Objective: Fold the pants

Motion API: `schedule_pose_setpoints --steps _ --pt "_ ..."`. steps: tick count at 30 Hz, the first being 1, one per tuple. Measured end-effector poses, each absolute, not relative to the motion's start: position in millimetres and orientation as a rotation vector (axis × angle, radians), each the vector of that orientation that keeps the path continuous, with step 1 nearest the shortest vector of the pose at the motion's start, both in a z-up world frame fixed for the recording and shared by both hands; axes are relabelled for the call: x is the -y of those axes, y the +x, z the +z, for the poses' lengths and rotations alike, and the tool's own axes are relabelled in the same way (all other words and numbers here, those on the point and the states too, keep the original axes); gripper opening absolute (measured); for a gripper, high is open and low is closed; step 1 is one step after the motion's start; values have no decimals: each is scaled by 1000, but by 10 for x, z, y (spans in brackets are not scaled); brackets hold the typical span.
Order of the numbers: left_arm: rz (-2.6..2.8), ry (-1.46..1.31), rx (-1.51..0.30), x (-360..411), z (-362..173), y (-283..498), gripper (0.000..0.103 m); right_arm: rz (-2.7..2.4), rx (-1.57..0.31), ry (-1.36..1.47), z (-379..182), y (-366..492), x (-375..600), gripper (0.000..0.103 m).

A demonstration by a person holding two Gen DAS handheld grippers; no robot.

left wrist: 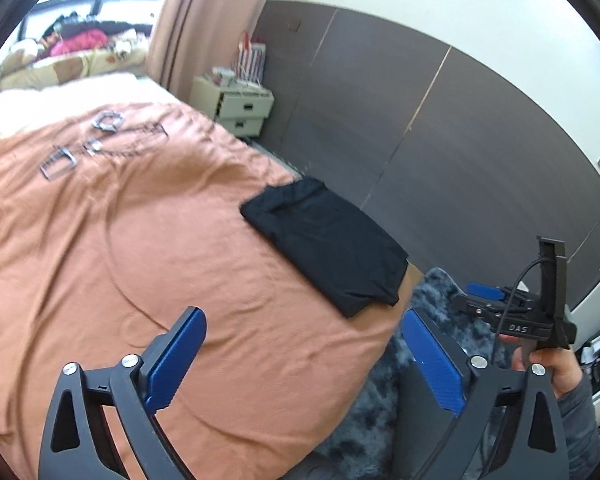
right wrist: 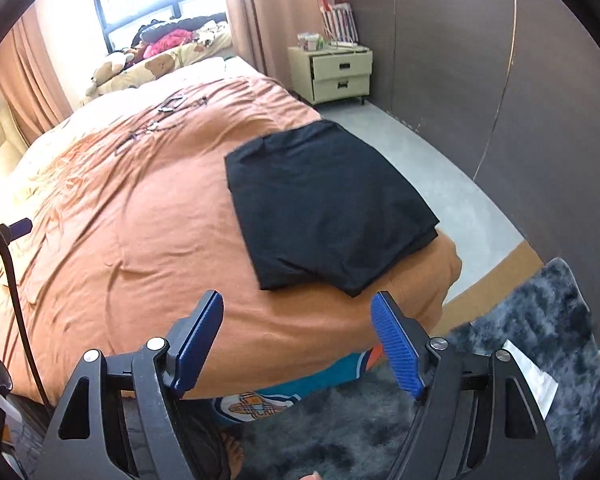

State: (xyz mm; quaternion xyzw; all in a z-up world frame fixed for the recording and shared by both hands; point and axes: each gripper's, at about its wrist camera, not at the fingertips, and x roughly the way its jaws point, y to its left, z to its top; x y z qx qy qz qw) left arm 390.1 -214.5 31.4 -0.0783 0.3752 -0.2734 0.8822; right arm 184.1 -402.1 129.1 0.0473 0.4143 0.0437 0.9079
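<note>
- The folded black cloth pants point(right wrist: 324, 208) lie at the orange bed cover's point(right wrist: 140, 240) right edge, near its foot corner.
- My left gripper point(left wrist: 300, 360) and right gripper point(right wrist: 298, 344) gape empty; the right is nearer.

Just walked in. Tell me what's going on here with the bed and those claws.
A person holds a two-finger claw in each hand and is folding pants. The black pants lie folded in a compact rectangle near the corner of the bed's orange cover. Both the left claw and the right claw are open, hold nothing and hang clear of the pants. The fold looks finished.
</note>
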Motion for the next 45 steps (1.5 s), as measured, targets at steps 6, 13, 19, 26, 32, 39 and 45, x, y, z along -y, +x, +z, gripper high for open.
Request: schedule_pose_setpoints --steps 6,13,19,26,32,39,45 --pt "-540 -175 -730 1864 518 3626 102 94 -803 72 1315 1420 3544 86" --pt "-510 -164 -681 1580 677 3244 102 117 -760 82 1366 1114 3307 86" --pt "-471 -144 -643 1347 812 2913 102 119 -714 103 1426 905 3245 100" --pt "-429 -150 -595 1081 951 2526 102 141 -659 105 1433 643 3003 103" --pt "-403 -150 -565 992 966 2174 102 186 -606 96 1402 398 2775 103" --pt "-375 -121 -523 933 900 1751 102 215 -564 81 1278 127 2595 103" --pt "-332 -95 -478 862 843 1432 102 203 -525 93 1211 -102 2525 103"
